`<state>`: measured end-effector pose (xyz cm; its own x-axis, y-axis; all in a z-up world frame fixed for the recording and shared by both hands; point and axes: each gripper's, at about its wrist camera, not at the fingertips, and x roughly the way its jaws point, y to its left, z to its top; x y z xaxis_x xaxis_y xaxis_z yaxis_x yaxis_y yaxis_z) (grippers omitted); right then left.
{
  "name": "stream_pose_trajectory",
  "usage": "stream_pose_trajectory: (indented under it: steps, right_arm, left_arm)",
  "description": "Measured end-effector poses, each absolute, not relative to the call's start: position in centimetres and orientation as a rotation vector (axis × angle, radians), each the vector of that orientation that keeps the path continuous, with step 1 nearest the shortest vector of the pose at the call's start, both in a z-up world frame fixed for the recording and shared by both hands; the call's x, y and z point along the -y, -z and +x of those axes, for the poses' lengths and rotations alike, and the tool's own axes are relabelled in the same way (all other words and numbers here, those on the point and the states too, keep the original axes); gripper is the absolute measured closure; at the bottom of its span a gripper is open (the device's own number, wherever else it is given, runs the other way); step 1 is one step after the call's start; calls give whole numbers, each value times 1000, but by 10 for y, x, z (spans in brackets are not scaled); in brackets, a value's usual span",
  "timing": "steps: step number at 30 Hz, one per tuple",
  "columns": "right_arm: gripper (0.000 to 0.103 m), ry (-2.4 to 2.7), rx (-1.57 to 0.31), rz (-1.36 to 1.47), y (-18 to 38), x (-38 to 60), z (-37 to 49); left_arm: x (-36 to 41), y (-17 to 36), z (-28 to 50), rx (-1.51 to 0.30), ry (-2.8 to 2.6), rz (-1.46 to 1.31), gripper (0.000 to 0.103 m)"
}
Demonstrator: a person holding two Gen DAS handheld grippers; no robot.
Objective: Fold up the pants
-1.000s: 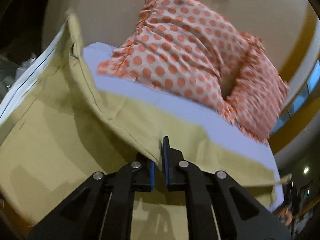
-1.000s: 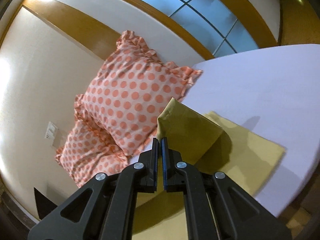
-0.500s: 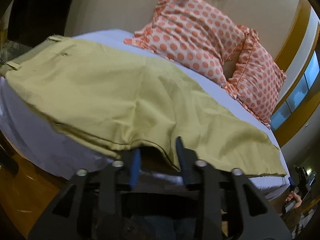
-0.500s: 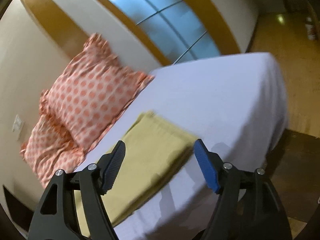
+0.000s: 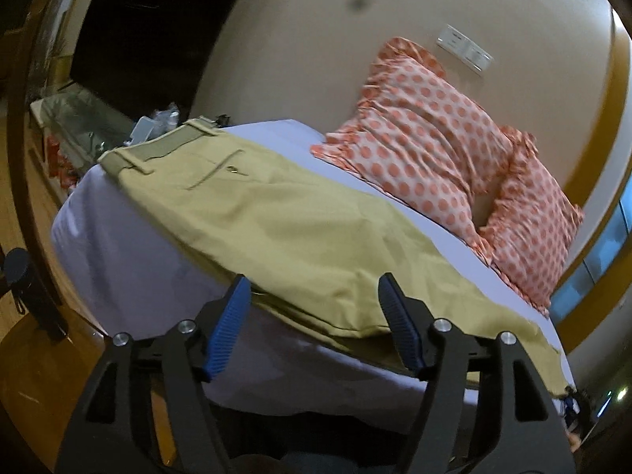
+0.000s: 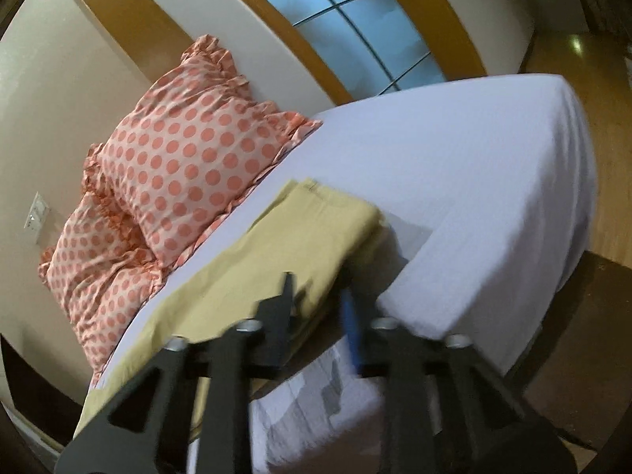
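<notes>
pants [image 5: 276, 217]: khaki, lying lengthwise along the near edge of the bed [image 5: 130, 260], one leg laid over the other
feel: likely light, soft woven cloth, limp, creases easily
hold: waistband corners and hem corners look best
left gripper [image 5: 316, 324]: jaws spread wide, empty
right gripper [image 6: 320, 316]: blurred, jaws apart, holding nothing, near hem end

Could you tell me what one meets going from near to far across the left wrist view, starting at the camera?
left hand-held gripper, open → khaki pants laid along the bed → polka-dot pillows → wall switch plate.
</notes>
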<state>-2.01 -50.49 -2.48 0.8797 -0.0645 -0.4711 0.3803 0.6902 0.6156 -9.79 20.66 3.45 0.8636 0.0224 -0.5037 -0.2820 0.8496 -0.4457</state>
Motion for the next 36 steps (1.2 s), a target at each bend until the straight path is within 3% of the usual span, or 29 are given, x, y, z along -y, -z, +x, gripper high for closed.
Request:
stream_pose_trajectory:
  steps: [5,9,14,19,22,23,24,26,32,36]
  right_arm:
    - [97,216,-392,631,10,485,-10]
    - [97,21,-319,584,-40,436,15]
    - [98,-461,-362,475,-86,277,52]
    - [97,-857,-631,232,-54,92,56]
    - [81,-876,-776,117,-31,47,49]
    - [63,-873,-781,127,-29,49,48]
    - [37,-869,-771,150,-29,55,45]
    - [17,-833,-709,218,-38,76,42]
    - [17,-771,-665,333,-46,123,39]
    - [15,-750,-685,362,-43,125,48]
  left_arm:
    - [-228,-26,-100,-503,-204,-595,35]
    - [-240,-23,-105,-495,-228,-610,34]
    - [-250,-18,-111,-487,-228,-653,26]
    - [-266,-12,-108,-500,-219,-701,24]
    - [-273,-6,-101,-525,-180,-740,23]
    - [-276,-4,-100,-530,-170,-750,23]
    - [-279,-2,-98,-533,-160,-761,23]
    - [-287,3,-92,-542,-143,-800,23]
    - [-306,12,-71,-552,-121,-910,23]
    - [-307,6,-62,-585,-149,-929,18]
